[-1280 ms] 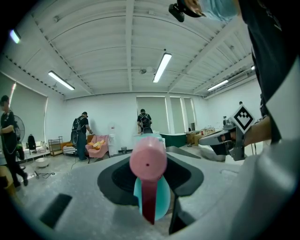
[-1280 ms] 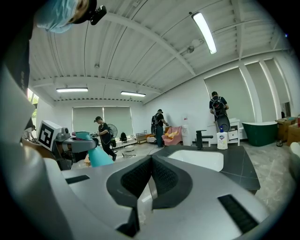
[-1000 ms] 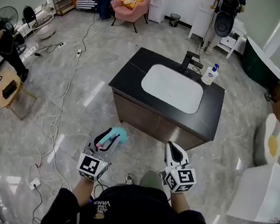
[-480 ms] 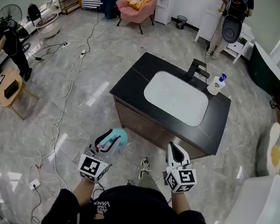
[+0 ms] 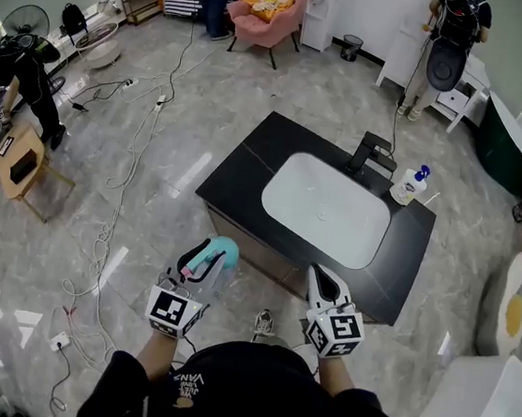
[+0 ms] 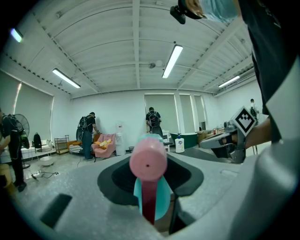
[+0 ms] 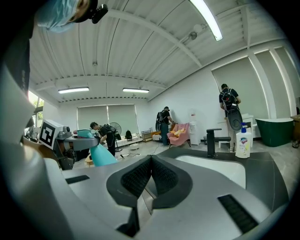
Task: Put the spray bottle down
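A teal spray bottle with a pink nozzle sits between the jaws of my left gripper, which is shut on its body. In the left gripper view the nozzle faces the camera and hides most of the bottle. The right gripper is held beside it with its jaws together and nothing between them. In the right gripper view the spray bottle shows at the left. Both grippers hover above the floor just before the near edge of a black sink counter.
The counter carries a white basin, a black faucet and a soap pump bottle. Cables trail over the floor at the left. Behind stand a pink armchair, a wooden stool and several people.
The counter has drawn nearer and lower in the head view as I walk towards it. Both grippers keep their pose, and the bottle stays in the left one.
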The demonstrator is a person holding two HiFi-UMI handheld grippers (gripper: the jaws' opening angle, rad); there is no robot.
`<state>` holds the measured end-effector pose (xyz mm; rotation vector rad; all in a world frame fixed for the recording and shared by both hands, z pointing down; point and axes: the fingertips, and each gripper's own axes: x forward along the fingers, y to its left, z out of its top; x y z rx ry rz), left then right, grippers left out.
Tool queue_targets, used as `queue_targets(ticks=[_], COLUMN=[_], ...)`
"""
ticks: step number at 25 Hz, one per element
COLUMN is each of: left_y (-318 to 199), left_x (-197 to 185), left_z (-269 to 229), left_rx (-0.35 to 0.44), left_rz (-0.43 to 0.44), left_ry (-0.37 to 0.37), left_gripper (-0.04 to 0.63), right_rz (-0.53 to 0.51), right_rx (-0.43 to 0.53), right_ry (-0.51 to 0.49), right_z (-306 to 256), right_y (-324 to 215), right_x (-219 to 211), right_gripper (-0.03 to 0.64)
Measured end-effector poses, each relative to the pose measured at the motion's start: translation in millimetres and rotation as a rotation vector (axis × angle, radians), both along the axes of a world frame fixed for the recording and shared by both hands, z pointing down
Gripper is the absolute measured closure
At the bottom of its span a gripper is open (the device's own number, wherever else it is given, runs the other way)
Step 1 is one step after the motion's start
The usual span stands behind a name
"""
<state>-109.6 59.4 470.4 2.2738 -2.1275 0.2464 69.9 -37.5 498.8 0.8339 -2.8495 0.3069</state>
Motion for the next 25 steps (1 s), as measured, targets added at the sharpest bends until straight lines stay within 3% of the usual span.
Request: queue_targets(ticks=[16, 25], left_y=[-77.8, -126.9], left_x=[-10.4, -43.9], left_z=[-1.6, -4.1], left_rx=[-0.014, -0.011], left_rz=[-0.090, -0.050], left_ry=[-0.010, -0.023], left_gripper=[0.436, 0.436], right_rz=[-0.107, -0.054], right_rx=[-0.024, -0.028], right_ry=[-0.002, 0.001], right_z=[9.6, 12.0], right_y=[-83.6, -118.1], right_x=[-19.3, -37.3], right_gripper=[0.615, 0.615])
